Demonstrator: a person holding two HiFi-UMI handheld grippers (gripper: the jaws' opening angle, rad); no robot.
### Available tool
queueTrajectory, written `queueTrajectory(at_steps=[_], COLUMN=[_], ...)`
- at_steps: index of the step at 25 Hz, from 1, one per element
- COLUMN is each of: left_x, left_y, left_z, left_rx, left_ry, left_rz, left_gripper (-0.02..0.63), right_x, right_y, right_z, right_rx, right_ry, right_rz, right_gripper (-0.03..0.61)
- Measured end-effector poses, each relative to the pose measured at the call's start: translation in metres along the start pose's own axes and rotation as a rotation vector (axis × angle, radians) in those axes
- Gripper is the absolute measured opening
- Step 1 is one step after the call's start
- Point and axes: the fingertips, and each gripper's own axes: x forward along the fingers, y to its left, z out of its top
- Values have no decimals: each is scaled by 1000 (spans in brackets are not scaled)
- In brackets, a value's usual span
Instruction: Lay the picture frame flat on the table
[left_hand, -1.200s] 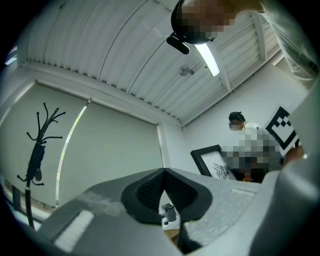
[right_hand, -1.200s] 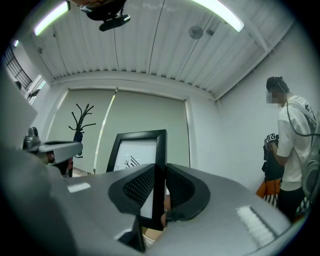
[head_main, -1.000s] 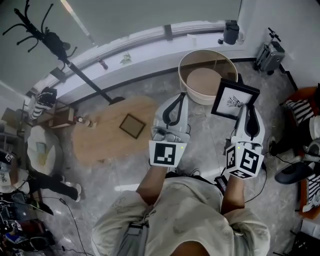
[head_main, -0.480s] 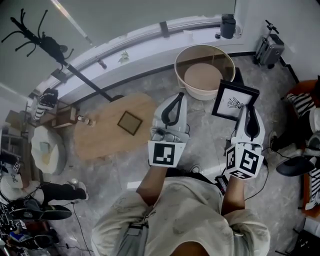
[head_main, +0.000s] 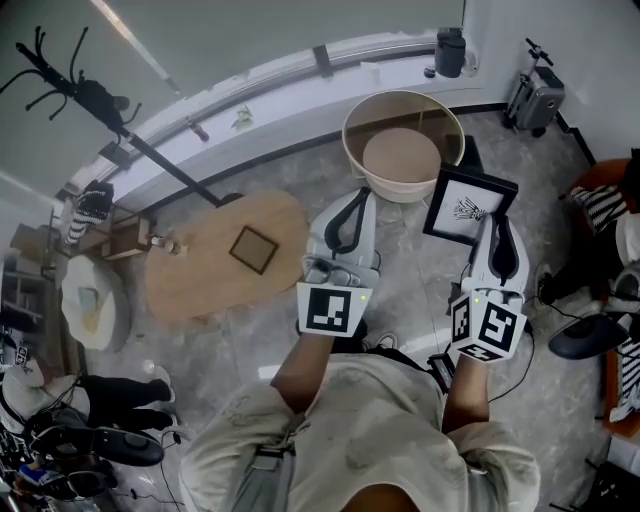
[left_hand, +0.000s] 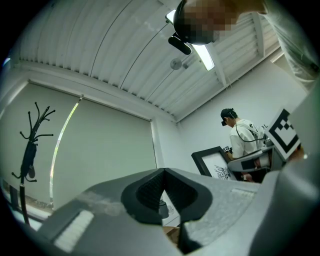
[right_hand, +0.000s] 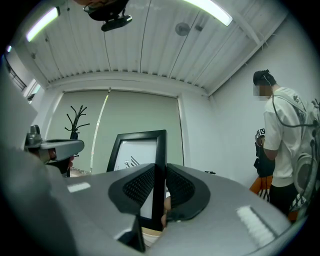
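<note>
A black picture frame (head_main: 468, 205) with a white print is held upright in the air, right of the wooden table (head_main: 190, 285). My right gripper (head_main: 496, 225) is shut on its edge; in the right gripper view the frame (right_hand: 137, 150) stands between the ribbed pads (right_hand: 141, 186). My left gripper (head_main: 351, 200) hangs beside it over the floor, shut with nothing in it; its pads (left_hand: 150, 187) meet at the tip. From the left gripper view the frame (left_hand: 212, 162) shows to the right.
A small dark square frame (head_main: 252, 249) lies flat on the oval table. A round tub (head_main: 403, 145) stands on the floor just beyond the grippers. A coat stand (head_main: 95, 95) leans at the left, cables and a chair base (head_main: 580, 340) at the right. Another person (right_hand: 287, 145) stands nearby.
Both grippers are carried along with the frame still held upright; in the head view the tub and floor have slid a little leftward. The grip has not changed.
</note>
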Motion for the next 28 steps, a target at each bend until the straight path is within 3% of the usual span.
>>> queueTrajectory(at_steps=[12,28], left_x=[46,134], left_y=[40,142], left_z=[-25,-76], left_rx=[-38,-61], left_ry=[-13,-13], left_rz=[-15,-28], left_gripper=[3,3], right_x=[64,195], right_y=[16,71], right_z=[-1,-17], right_rx=[-34,-81], right_ry=[-18,1], right_rz=[-14,-35], right_gripper=[72,72])
